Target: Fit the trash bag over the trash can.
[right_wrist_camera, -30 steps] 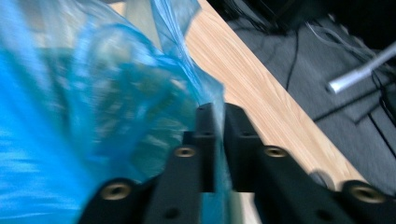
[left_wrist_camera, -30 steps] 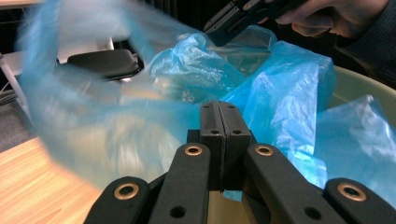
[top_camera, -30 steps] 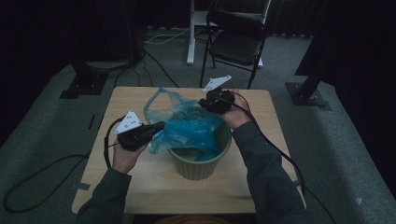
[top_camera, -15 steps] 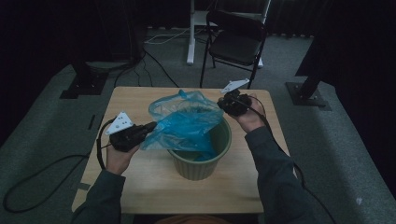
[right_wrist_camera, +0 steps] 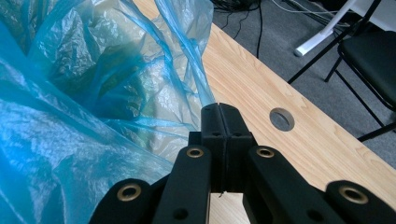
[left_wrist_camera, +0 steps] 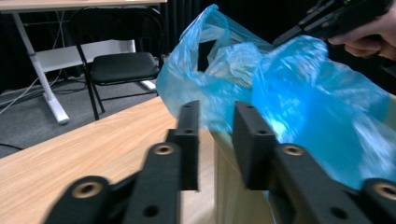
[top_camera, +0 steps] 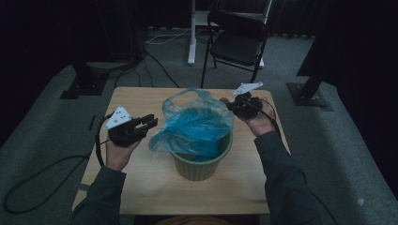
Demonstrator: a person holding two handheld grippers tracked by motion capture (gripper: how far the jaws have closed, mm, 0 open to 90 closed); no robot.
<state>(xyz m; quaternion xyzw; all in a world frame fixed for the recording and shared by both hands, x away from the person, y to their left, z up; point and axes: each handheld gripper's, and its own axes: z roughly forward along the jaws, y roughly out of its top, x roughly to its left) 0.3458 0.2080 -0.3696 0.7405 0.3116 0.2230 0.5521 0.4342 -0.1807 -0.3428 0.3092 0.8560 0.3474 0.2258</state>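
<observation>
The left claw (top_camera: 149,123) has just been opening — a second ago it was pinching the near-left edge of the blue bag (top_camera: 197,124), and now its jaws are standing apart with nothing between them, the plastic lying just beyond the pads (left_wrist_camera: 189,122). The right claw (top_camera: 231,107) is staying clamped fully shut on a twisted strand of the bag's rim, and it has drifted outward toward the right side of the tabletop (top_camera: 141,101), stretching the film. The bag is sitting in the green bin (top_camera: 199,165) at the middle of the tabletop, with its left side draping over the rim. By my reading, the left side is being let go so that it settles over the rim — the lining is partly done, with the right edge still to be pulled down.

The bin's inside is hidden under the billowing plastic, and its far rim is covered too. The high view is dim, so whether the left drape is truly hooked over the rim is hard to judge.
</observation>
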